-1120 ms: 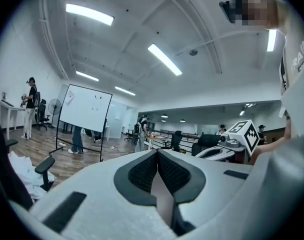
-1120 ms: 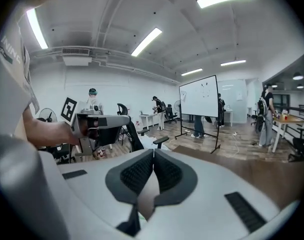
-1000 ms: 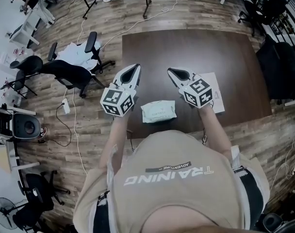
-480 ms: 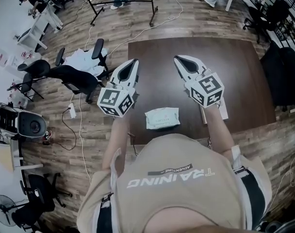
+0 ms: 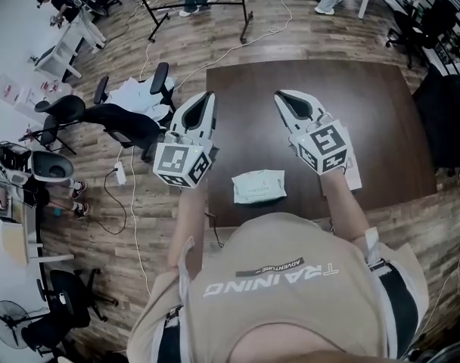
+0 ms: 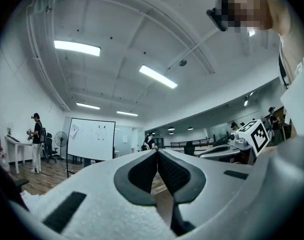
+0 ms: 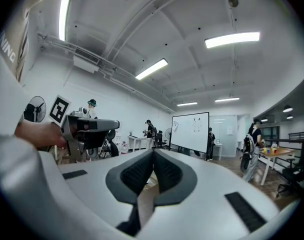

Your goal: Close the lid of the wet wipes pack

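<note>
Wet wipes pack (image 5: 259, 187): pale, flat and soft, lying at the centre of the head view on the lower edge of the dark table (image 5: 366, 97). At this size it is not possible to tell whether its lid is up or already down.

Hazards, as judged:
- **Sliding.** Nothing pins the pack, so a press on the lid from one side would likely push it along the smooth top, possibly off the table's lower edge.
- **Missing the lid.** Neither gripper view shows the pack, so a descent would have to be guided from the head view alone and could land off the lid.
- **Incomplete closure.** A soft pack gives under load, so the lid may not latch.

Position relative to the tongs: the left gripper (image 5: 206, 97) and right gripper (image 5: 283, 97) are raised above the table and point toward the top of the frame. The pack sits between and below their marker cubes, well apart from both. Each pair of jaws is closed tip to tip, with nothing between the pads.
</note>
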